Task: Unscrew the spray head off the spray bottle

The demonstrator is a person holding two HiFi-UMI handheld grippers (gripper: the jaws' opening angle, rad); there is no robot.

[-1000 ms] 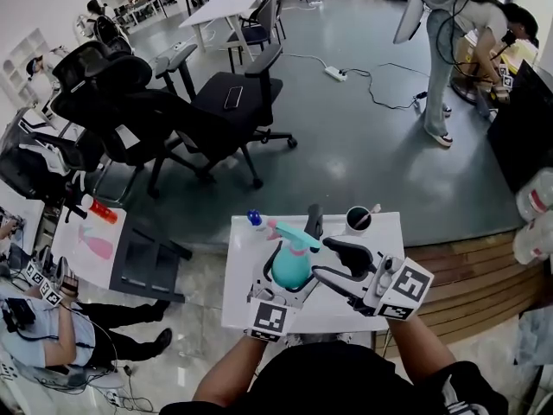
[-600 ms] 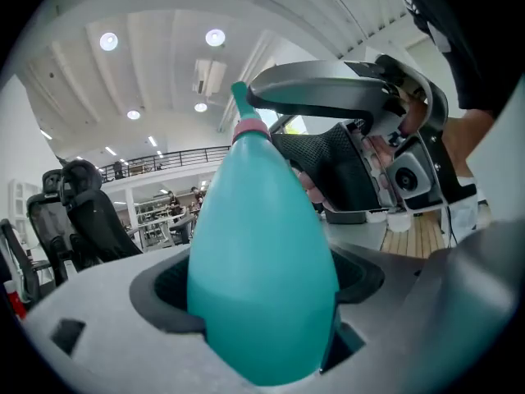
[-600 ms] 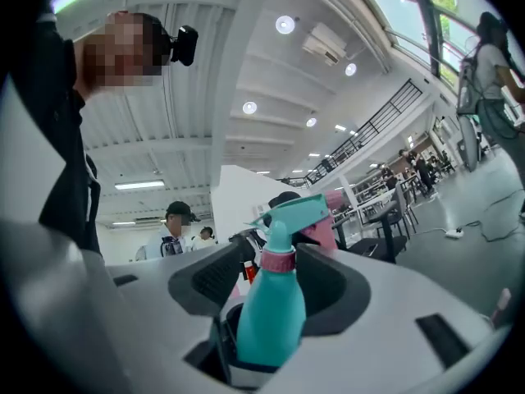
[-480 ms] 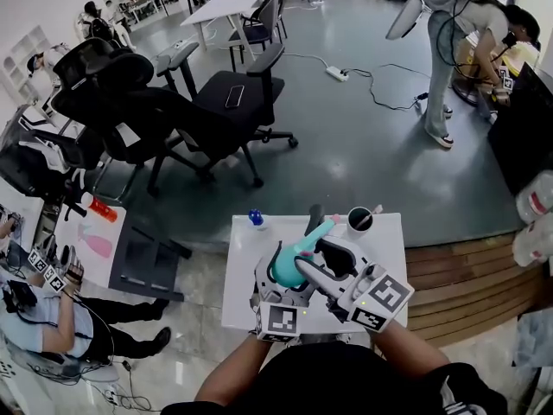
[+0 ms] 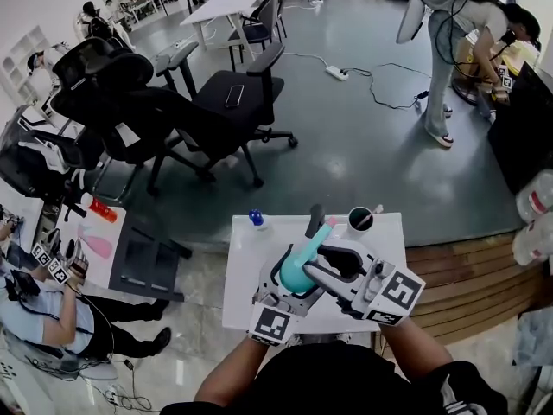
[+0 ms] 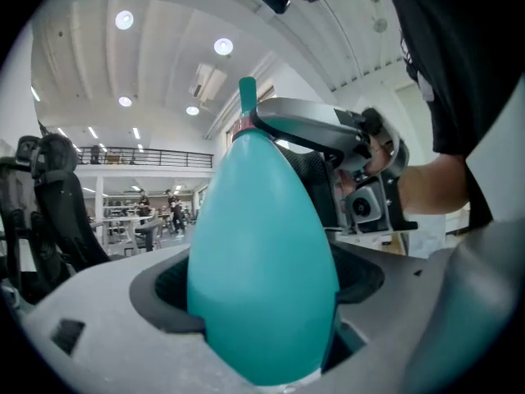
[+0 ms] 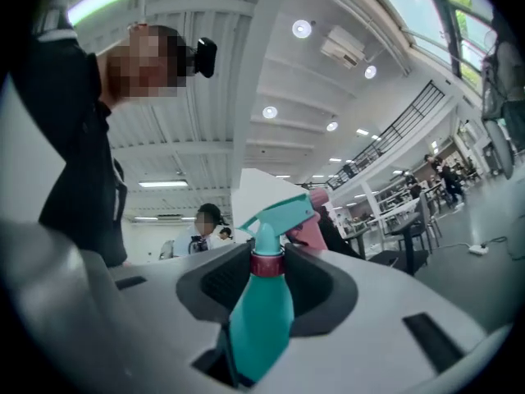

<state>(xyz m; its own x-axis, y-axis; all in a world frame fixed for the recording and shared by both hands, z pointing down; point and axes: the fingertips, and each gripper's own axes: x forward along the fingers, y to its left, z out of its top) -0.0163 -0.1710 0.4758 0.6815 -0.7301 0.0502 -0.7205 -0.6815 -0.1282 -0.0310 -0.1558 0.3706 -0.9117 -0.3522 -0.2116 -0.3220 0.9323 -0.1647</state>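
My left gripper (image 5: 292, 282) holds a teal spray bottle (image 5: 296, 271) above the small white table (image 5: 246, 296), tilted with its head toward the far right. The left gripper view is filled by the bottle's body (image 6: 262, 277), and the left jaws are shut on it. In the right gripper view the bottle (image 7: 261, 322) rises between my right gripper's (image 7: 267, 265) jaws. Those jaws have just been closing, and their dark pads now meet the red collar (image 7: 267, 263) under the teal spray head (image 7: 280, 213). From the head view the right gripper (image 5: 321, 251) reaches in from the right.
On the table's far edge stand a blue-capped item (image 5: 256, 219) and a black cup (image 5: 359, 220). Black office chairs (image 5: 130, 102) fill the floor beyond. A person (image 5: 449, 41) bends over at the back right; another sits at the lower left (image 5: 52, 327). A wooden step (image 5: 467, 275) lies to the right.
The right gripper came in from the right and closed round the bottle's neck. The bottle rose a little and tilted, its spray head swinging from the left toward the far right.
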